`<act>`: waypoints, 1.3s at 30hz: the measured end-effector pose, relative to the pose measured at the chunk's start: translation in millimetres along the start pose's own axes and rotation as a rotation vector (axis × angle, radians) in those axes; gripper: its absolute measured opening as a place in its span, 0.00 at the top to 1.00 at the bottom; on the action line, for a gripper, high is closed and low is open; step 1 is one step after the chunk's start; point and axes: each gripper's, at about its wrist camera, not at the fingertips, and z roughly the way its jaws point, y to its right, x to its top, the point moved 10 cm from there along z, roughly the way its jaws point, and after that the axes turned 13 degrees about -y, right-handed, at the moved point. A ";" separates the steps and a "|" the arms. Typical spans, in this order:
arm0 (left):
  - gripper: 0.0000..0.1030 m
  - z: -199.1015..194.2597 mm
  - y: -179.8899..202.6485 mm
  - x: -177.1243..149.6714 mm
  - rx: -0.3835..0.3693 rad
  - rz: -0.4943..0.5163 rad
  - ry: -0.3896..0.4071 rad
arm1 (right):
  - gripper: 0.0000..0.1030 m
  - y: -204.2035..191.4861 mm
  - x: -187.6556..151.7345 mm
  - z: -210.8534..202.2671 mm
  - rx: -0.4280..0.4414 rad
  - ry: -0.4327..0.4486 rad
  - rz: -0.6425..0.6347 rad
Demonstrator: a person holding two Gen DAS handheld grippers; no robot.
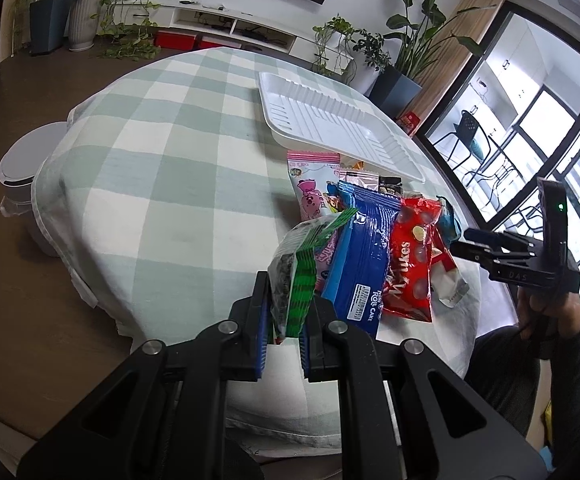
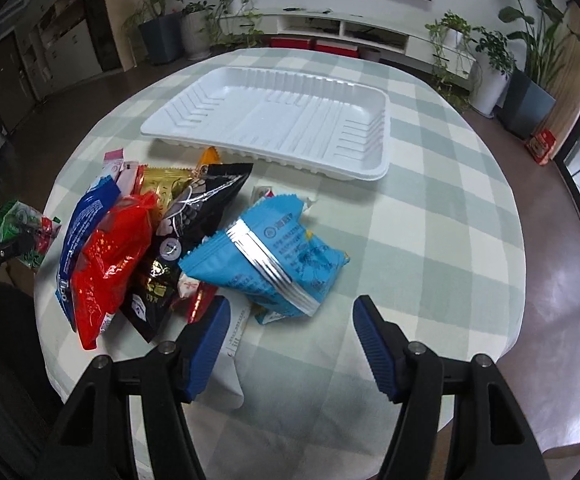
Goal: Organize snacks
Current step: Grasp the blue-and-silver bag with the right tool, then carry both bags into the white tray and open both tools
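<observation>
My left gripper [image 1: 285,300] is shut on a green-striped clear snack packet [image 1: 298,268] and holds it above the table's near edge; the packet also shows in the right wrist view [image 2: 21,228]. A pile of snacks lies on the checked tablecloth: a blue roll-cake pack [image 1: 364,248], a red candy bag [image 1: 410,256], a pink cartoon pack [image 1: 310,188], a black pack [image 2: 193,216] and a light blue pack [image 2: 273,256]. A white ribbed tray [image 2: 273,120] stands empty behind the pile. My right gripper [image 2: 290,320] is open just in front of the light blue pack.
The round table has a green and white checked cloth [image 1: 169,160]. A white bin [image 1: 17,176] stands left of the table. Potted plants [image 2: 161,20] and a low TV cabinet [image 2: 342,28] line the far wall. Glass doors [image 1: 530,140] are on the right.
</observation>
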 end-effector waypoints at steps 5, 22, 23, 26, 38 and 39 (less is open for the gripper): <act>0.90 2.4 0.7 0.0 -0.007 0.005 -0.010 | 0.35 -6.7 14.6 4.8 -0.013 0.013 -0.142; 0.90 9.5 2.2 2.2 -0.014 0.018 -0.028 | 0.56 -8.4 20.1 17.0 0.131 0.038 -0.272; 0.90 9.5 2.2 2.4 -0.014 0.018 -0.028 | 0.58 -7.9 19.1 15.5 0.137 0.044 -0.266; 0.90 9.6 1.7 2.8 -0.017 0.017 -0.024 | 0.64 -3.1 19.4 7.3 0.164 0.071 -0.224; 0.90 4.7 1.4 2.4 -0.034 0.008 -0.016 | 0.74 34.6 14.6 -26.8 0.341 0.184 0.006; 0.90 3.0 0.7 3.2 -0.044 0.001 -0.014 | 0.74 38.3 14.3 -29.4 0.355 0.195 0.024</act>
